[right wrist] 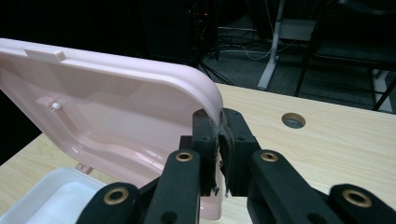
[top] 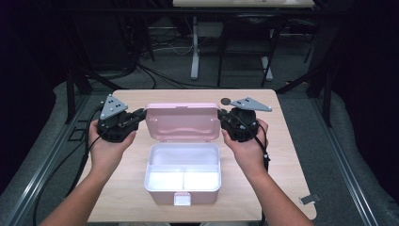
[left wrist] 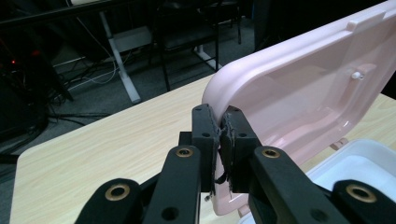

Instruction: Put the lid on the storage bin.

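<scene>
**Pink lid held upright at both side edges**

Nearest the camera in the high view, the white inner tray [top: 182, 172] of the pink box [top: 155, 193] is seen, its latch tab [top: 182, 199] facing the person, on the wooden table [top: 291, 179]. Behind it the hinged lid [top: 182, 121] is held up, inner face toward the person. The left gripper [top: 139, 114] is clenched on the lid's left edge, and the right gripper [top: 223, 116] is clenched on its right edge; in both gripper views the thin rim is seen pinched between the pads [left wrist: 223, 135].

Only a narrow strip of rim is gripped, so the lid could be lost from one pair of jaws if the hands are moved unevenly. The hinge could be strained, or the light box dragged or tipped, if the lid is pushed too far back. A cable hole [top: 226, 100] is seen in the table beyond the right gripper.
</scene>
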The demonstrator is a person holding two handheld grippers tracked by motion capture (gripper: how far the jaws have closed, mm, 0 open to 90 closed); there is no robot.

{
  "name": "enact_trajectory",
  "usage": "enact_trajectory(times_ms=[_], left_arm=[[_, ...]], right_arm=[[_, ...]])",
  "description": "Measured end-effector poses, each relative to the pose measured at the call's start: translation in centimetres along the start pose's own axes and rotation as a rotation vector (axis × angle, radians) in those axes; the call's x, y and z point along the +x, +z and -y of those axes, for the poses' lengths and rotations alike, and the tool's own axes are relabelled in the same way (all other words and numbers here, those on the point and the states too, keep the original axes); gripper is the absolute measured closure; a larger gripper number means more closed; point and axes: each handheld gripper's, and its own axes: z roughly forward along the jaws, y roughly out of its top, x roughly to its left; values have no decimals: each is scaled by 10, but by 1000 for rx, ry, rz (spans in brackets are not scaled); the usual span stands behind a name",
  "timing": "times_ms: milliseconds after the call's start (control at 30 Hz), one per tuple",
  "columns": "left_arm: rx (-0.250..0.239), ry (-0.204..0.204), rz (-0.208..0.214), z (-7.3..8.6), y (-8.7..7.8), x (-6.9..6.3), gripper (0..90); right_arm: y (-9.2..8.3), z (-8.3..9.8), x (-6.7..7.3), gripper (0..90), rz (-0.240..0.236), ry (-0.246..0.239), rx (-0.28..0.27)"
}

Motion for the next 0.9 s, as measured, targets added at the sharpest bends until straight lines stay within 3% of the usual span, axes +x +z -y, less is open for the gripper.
enact_trajectory(times_ms=[900], left_arm=[[-27,1,49,12,-20,-7,829]], right_arm=[[-16,11,4,829,-41,-22,-4]])
